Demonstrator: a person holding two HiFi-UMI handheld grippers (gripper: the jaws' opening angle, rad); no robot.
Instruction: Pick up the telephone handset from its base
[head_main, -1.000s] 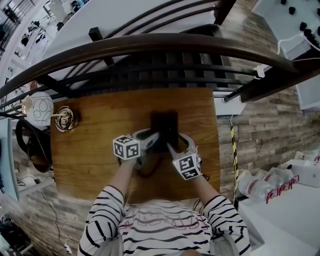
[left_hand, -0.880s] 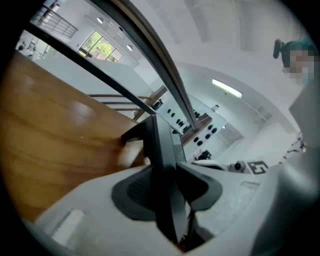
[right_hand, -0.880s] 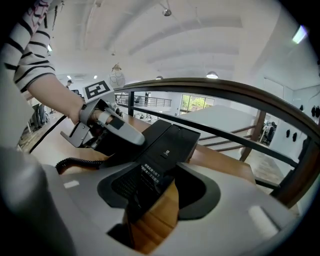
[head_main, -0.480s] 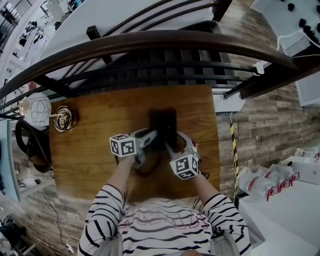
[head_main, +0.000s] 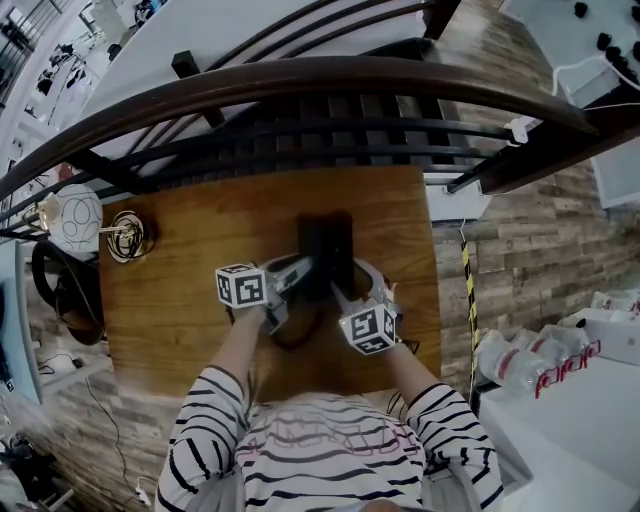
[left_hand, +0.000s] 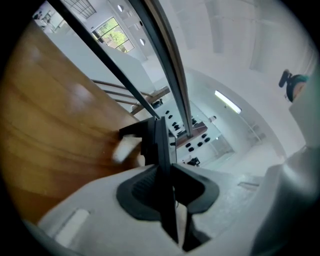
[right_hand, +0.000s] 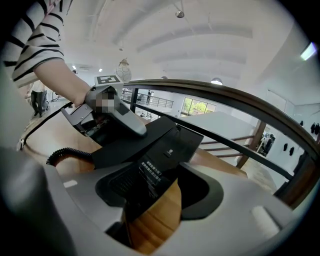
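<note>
Left gripper (left_hand: 169, 180), jaws just closing, clamps the black handset (left_hand: 161, 145); right gripper (right_hand: 160, 200), jaws just spread wide and gripping nothing, straddles the base (right_hand: 170, 145) corner.

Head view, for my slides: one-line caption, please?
Wooden table: left gripper closing on the handset, right gripper just opened around the telephone base.

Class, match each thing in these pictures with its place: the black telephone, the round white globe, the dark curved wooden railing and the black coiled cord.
Things:
1. black telephone
2. round white globe
3. dark curved wooden railing
4. black coiled cord

Places:
a. beyond the far edge of the brown wooden table
b. on the tabletop, nearer the person than the telephone
c. middle of the tabletop
d. off the table's left side

Pairs: 1-c, 2-d, 3-a, 4-b.
</note>
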